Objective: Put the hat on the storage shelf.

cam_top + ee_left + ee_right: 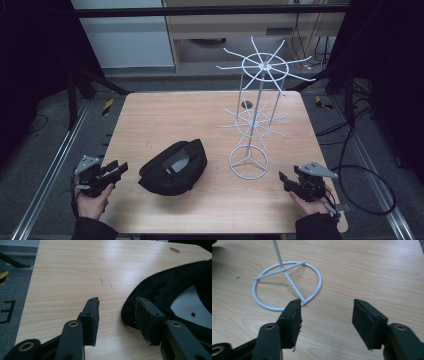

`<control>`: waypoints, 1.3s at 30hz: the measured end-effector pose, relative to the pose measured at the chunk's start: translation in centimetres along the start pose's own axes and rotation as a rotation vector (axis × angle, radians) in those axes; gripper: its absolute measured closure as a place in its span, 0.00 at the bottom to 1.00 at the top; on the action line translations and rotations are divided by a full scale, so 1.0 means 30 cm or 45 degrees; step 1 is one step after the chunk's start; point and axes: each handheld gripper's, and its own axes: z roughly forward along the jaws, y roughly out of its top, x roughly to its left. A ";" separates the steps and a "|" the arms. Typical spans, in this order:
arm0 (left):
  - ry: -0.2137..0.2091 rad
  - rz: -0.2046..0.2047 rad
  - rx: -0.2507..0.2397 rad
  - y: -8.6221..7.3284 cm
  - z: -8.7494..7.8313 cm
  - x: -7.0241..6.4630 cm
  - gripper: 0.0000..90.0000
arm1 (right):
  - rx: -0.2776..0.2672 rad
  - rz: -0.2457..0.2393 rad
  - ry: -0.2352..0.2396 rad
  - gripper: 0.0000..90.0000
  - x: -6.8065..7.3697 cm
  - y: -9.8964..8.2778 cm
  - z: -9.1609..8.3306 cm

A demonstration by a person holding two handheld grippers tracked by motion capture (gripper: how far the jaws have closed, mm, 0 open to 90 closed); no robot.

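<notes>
1. I am holding the left gripper (116,315) with its jaws spread wide and nothing between them; its right pad (147,320) is sitting just at the rim of the black cap (160,287).
2. I am keeping the right gripper (325,320) equally wide open and empty, aimed at the ring base of the white wire rack (287,285), which stands just ahead and left of its jaws.
3. On the table (150,115), the black cap is lying near the front edge, left of centre, its long axis slanting from front-left to back-right.
4. The left gripper (112,170) is hovering at the front-left corner, just beside the cap, so it is clearly the nearer one.
5. The rack is standing upright right of centre, near the right gripper (287,181) at the front-right corner.
</notes>
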 end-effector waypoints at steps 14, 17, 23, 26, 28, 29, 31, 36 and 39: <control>-0.027 0.149 0.030 -0.036 -0.040 -0.038 0.53 | 0.009 -0.075 0.150 0.62 0.127 0.046 -0.037; -0.038 0.177 0.057 -0.041 -0.027 -0.051 0.53 | 0.021 -0.101 0.186 0.63 0.161 0.055 -0.035; -0.051 0.257 0.108 -0.051 0.005 -0.088 0.51 | 0.019 -0.146 0.246 0.65 0.217 0.072 -0.038; -0.043 0.297 0.130 -0.056 0.027 -0.097 0.51 | 0.020 -0.158 0.271 0.66 0.242 0.082 -0.039; -0.046 0.295 0.130 -0.056 0.036 -0.095 0.53 | 0.018 -0.172 0.293 0.67 0.260 0.088 -0.037; -0.048 0.296 0.131 -0.056 0.039 -0.093 0.53 | 0.027 -0.170 0.301 0.67 0.267 0.090 -0.037; -0.054 0.296 0.141 -0.057 0.041 -0.092 0.53 | 0.028 -0.186 0.308 0.67 0.280 0.092 -0.032; -0.066 0.333 0.123 -0.063 0.018 -0.107 0.52 | 0.037 -0.197 0.315 0.67 0.292 0.093 -0.030; -0.063 0.368 0.121 -0.056 0.032 -0.121 0.52 | 0.026 -0.197 0.315 0.68 0.289 0.095 -0.031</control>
